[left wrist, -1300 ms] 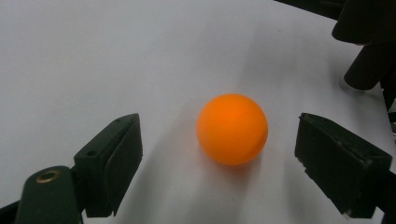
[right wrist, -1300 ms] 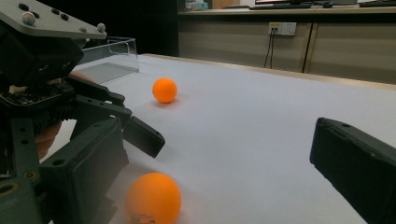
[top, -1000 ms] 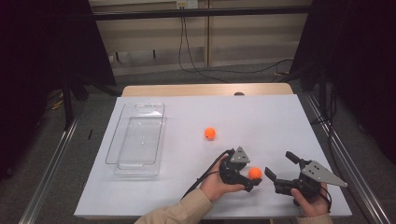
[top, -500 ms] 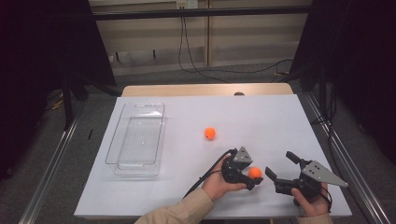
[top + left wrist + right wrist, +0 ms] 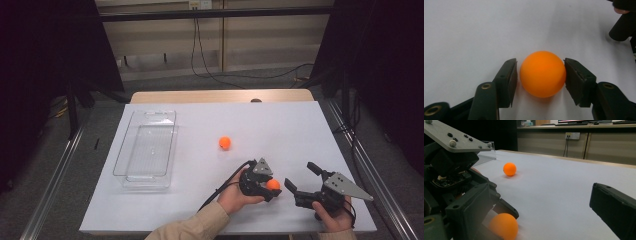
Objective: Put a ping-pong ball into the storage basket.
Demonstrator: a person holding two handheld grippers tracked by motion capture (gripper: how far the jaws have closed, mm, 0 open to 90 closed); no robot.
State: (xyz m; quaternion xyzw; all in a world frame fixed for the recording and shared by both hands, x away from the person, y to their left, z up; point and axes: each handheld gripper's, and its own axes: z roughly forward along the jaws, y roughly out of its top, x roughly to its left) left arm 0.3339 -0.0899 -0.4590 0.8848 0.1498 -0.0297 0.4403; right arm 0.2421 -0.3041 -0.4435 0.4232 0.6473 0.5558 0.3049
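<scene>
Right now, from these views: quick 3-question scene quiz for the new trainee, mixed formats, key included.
1. How many orange balls lie on the white table?
2. True or false: the left gripper has its jaws around a ball.
3. The clear tray holds: A) one ball B) two balls C) nothing.

Key:
1. Two: the near ball and the far ball.
2. True; the jaws have just been closing on it.
3. C.

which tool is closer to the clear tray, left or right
Left. The left tool sits right of the clear tray, closing on an orange ball. The right tool is farther right, near the table's right edge, beyond the left one.
</scene>
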